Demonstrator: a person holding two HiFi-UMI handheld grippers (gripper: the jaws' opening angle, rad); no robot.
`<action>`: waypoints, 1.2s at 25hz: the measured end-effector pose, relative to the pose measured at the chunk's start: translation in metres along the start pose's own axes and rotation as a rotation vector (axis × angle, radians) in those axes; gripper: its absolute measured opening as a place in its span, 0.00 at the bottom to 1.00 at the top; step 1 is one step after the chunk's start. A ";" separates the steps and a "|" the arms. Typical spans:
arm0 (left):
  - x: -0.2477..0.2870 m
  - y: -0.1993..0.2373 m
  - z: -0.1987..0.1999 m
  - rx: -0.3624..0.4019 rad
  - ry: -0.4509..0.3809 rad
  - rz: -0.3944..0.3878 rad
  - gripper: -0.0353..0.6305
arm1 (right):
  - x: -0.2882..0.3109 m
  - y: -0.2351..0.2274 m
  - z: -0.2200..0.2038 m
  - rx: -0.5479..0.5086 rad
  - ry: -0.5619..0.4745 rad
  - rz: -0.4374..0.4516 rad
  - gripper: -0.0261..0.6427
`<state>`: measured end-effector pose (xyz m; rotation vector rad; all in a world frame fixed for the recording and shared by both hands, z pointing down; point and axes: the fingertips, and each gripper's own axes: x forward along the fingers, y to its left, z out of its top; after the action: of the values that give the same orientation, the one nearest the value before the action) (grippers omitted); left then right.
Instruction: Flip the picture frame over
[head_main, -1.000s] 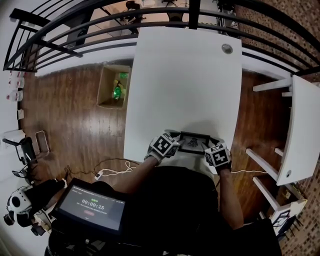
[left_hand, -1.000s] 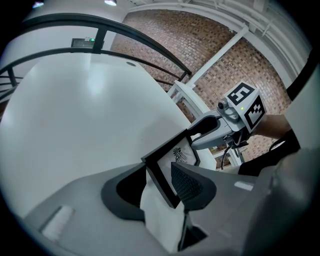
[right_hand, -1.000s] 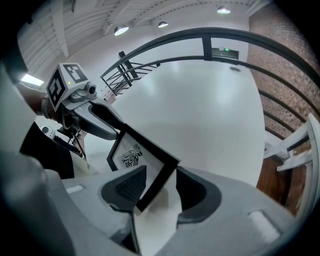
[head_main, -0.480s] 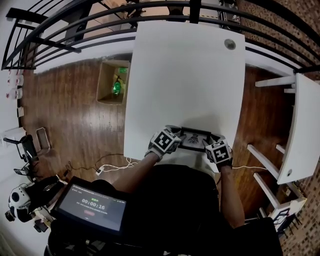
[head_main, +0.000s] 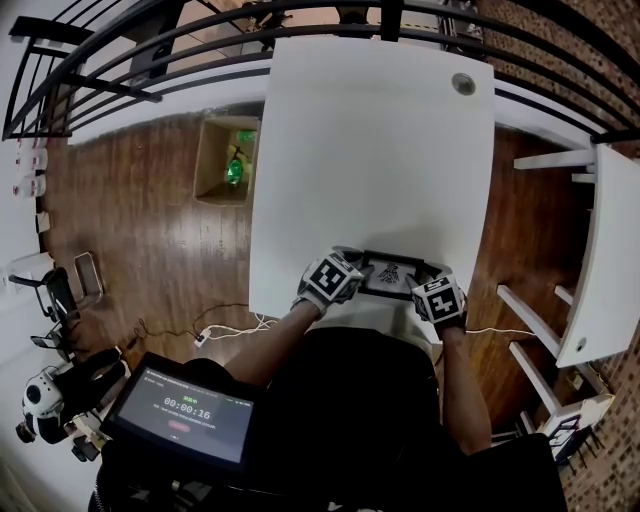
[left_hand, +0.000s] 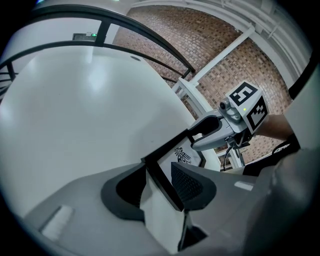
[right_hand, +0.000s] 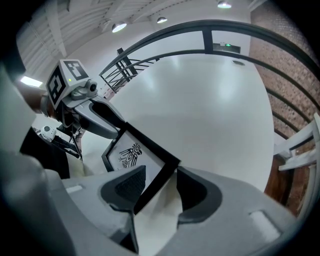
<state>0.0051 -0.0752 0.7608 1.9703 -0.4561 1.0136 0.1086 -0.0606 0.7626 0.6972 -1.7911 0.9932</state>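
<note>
The picture frame (head_main: 392, 275) has a black border and a white print with a black insect figure. It is at the near edge of the white table (head_main: 370, 150), tilted up with its picture side towards the person. My left gripper (head_main: 358, 272) is shut on its left edge, and the black border (left_hand: 165, 180) runs between the jaws of the left gripper (left_hand: 160, 172). My right gripper (head_main: 425, 280) is shut on the right edge. In the right gripper view the frame (right_hand: 131, 154) slants between the jaws of the right gripper (right_hand: 162, 175), with the left gripper (right_hand: 95, 120) at its far side.
A round cable hole (head_main: 463, 83) sits at the table's far right corner. A cardboard box (head_main: 225, 160) stands on the wood floor to the left. A black railing (head_main: 150, 50) curves behind. White furniture (head_main: 600, 260) stands at the right, and a timer tablet (head_main: 185, 405) hangs below.
Both grippers keep their hold on the frame's two side edges. The hands and frame sit slightly further right and up in the head view; the tilt looks about the same.
</note>
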 end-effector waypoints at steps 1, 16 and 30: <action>0.000 0.000 0.000 -0.001 0.000 -0.001 0.30 | 0.000 0.000 0.001 0.000 0.000 -0.001 0.31; 0.000 0.007 0.000 0.014 0.003 0.006 0.28 | 0.001 -0.003 0.002 0.004 0.001 0.017 0.31; -0.024 0.000 0.003 0.050 -0.075 0.038 0.26 | -0.020 -0.015 -0.001 0.015 -0.069 -0.028 0.30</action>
<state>-0.0082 -0.0791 0.7407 2.0567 -0.5162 0.9861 0.1285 -0.0665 0.7494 0.7720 -1.8304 0.9751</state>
